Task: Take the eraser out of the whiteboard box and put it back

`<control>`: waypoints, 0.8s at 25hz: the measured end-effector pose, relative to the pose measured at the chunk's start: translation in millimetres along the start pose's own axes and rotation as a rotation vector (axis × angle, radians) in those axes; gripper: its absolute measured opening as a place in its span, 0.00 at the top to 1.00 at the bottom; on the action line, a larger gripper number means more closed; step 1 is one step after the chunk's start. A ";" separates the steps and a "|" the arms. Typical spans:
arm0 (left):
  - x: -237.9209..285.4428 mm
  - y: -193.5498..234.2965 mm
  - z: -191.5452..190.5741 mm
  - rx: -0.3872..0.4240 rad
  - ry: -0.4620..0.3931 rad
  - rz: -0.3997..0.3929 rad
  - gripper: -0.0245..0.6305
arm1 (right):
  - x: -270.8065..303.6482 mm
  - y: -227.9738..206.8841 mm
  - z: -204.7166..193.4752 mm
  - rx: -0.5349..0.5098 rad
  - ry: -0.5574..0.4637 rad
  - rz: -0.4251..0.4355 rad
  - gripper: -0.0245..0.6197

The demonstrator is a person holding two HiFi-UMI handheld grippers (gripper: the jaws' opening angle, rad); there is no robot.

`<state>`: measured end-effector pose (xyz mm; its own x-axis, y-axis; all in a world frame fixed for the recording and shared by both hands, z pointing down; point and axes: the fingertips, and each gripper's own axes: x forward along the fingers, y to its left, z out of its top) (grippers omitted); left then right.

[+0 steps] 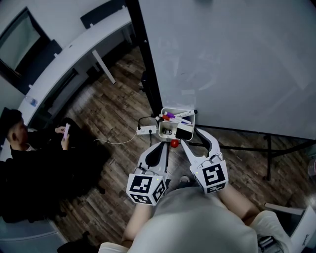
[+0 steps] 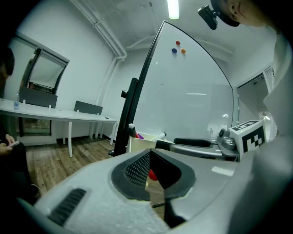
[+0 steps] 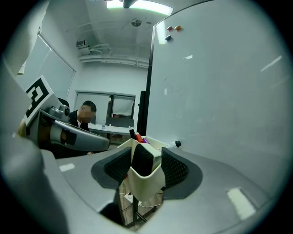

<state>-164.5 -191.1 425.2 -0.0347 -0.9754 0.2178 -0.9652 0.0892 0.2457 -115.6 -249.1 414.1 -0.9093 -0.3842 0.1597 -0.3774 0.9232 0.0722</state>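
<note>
The right gripper (image 3: pixel 144 156) gapes astride the eraser (image 3: pixel 143 163), standing long-axis vertical in the whiteboard box (image 3: pixel 144 188), lower centre; the left gripper (image 2: pixel 149 155) is closed, empty.

Lighting dim and cool; ceiling lamp (image 2: pixel 173 8) at 12 o'clock in both gripper views, faint glare streaks on whiteboard (image 3: pixel 219 82). Gripper views fisheye, black vignette all round, foreground soft. Head view fairly sharp, edges bowed, floor (image 1: pixel 113 99) dark.

The whiteboard box (image 3: pixel 144 185) is cream, its eraser (image 3: pixel 143 159) black, the marker caps (image 3: pixel 138 137) at its twelve o'clock red and purple.
</note>
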 end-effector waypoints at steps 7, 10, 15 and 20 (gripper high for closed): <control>-9.6 -3.9 -5.2 0.001 0.005 -0.015 0.96 | -13.1 7.0 -0.8 0.002 -0.003 -0.031 0.68; -14.2 -7.8 -6.2 0.004 0.005 -0.025 0.96 | -21.6 8.8 0.9 0.005 -0.013 -0.052 0.72; -24.9 -14.0 -8.2 0.008 0.006 -0.043 0.96 | -35.0 15.9 2.6 0.017 -0.021 -0.076 0.77; -36.8 -18.4 -12.0 0.011 0.006 -0.058 0.96 | -47.3 25.6 4.8 0.025 -0.037 -0.092 0.87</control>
<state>-142.4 -154.4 424.0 0.0228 -0.9775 0.2097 -0.9683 0.0305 0.2478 -83.1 -207.2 403.7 -0.8762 -0.4676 0.1167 -0.4638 0.8839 0.0599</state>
